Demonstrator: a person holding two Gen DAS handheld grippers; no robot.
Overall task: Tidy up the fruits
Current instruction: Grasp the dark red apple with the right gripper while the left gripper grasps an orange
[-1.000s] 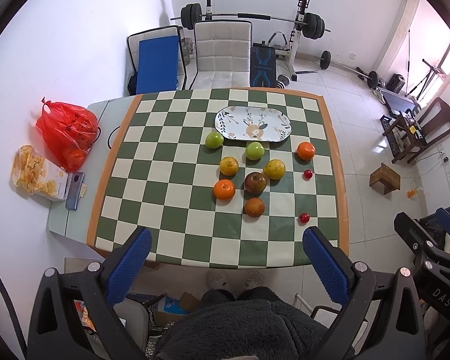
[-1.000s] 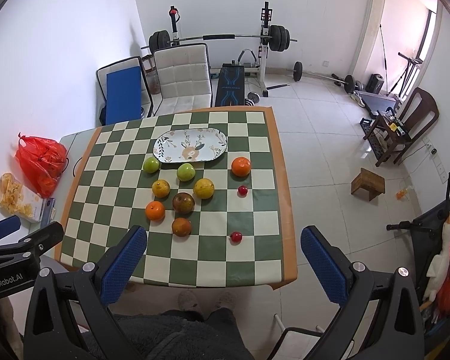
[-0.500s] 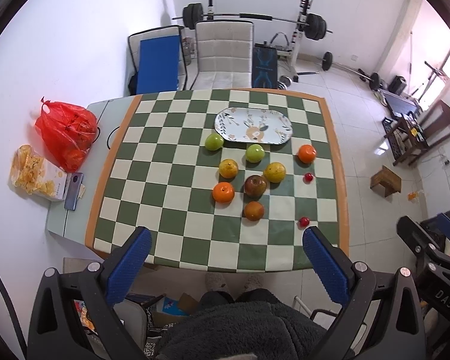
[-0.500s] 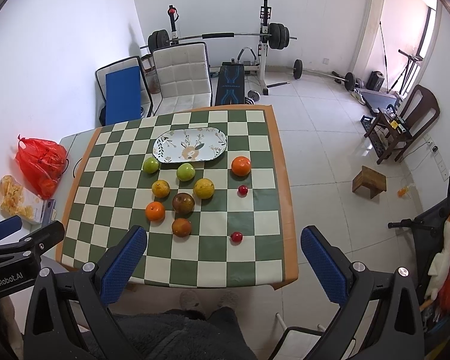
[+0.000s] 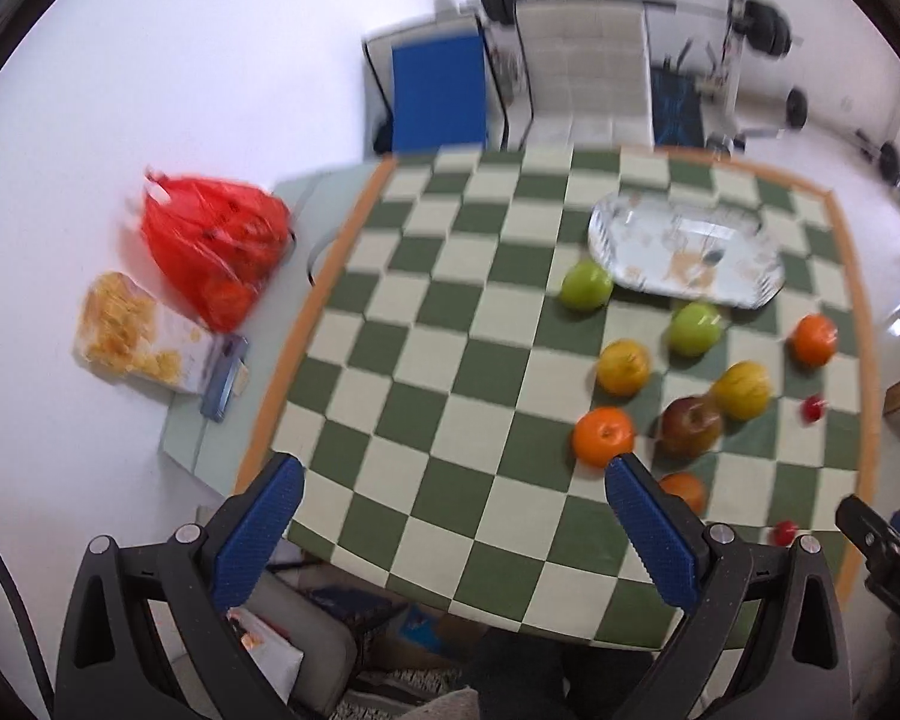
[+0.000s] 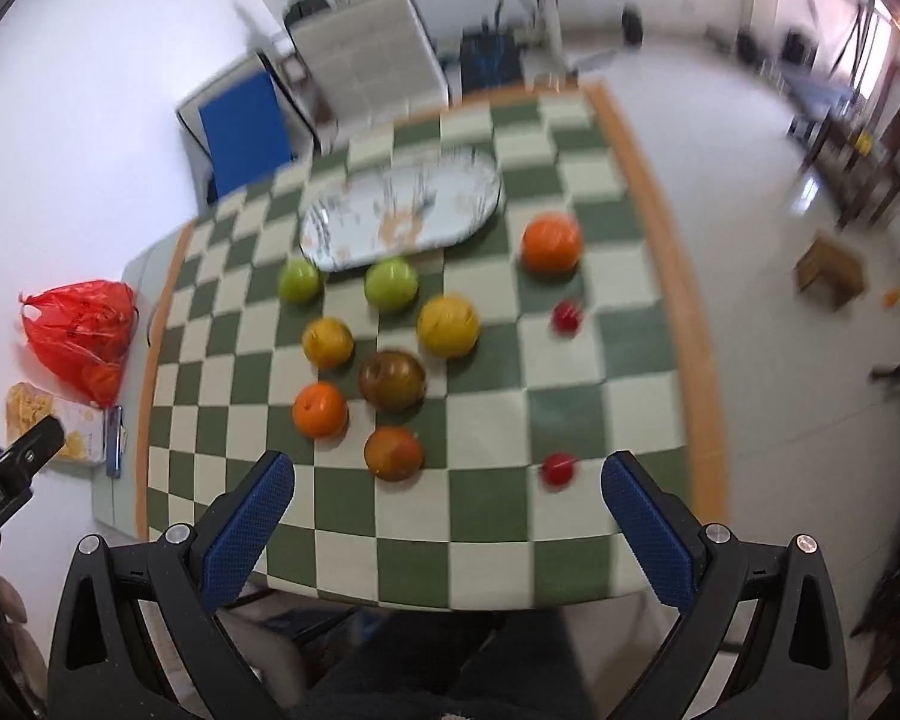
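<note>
Left wrist view shows the left claw [image 5: 450, 531] spread wide and holding nothing, above the near edge of the checkered table [image 5: 450, 360]; its blue pads [image 5: 258, 531] frame bare green and cream squares, with the fruit off to the right. Right wrist view shows the right claw [image 6: 447, 531] equally wide and empty, poised over the near side of the same table, with the fruit group straight ahead between its fingers. An oval patterned plate [image 6: 402, 210] lies empty toward the far side. Just near of it sit two green apples [image 6: 299, 280] [image 6: 391, 284], the right one touching the plate's rim as far as the blur allows. An orange [image 6: 551, 243] sits alone to the right of the plate. Nearer come two yellow fruits [image 6: 327, 342] [image 6: 448, 326], then a dark brownish-red apple [image 6: 392, 380] in the middle, another orange [image 6: 320, 410] to its left, and a reddish-orange fruit [image 6: 393, 453] nearest the claw. Two small red fruits [image 6: 567, 317] [image 6: 557, 469] lie apart on the right side. Off the cloth at the left sit a red plastic bag [image 6: 81, 339] and a snack packet [image 6: 54, 432]. Both views are smeared by motion.
</note>
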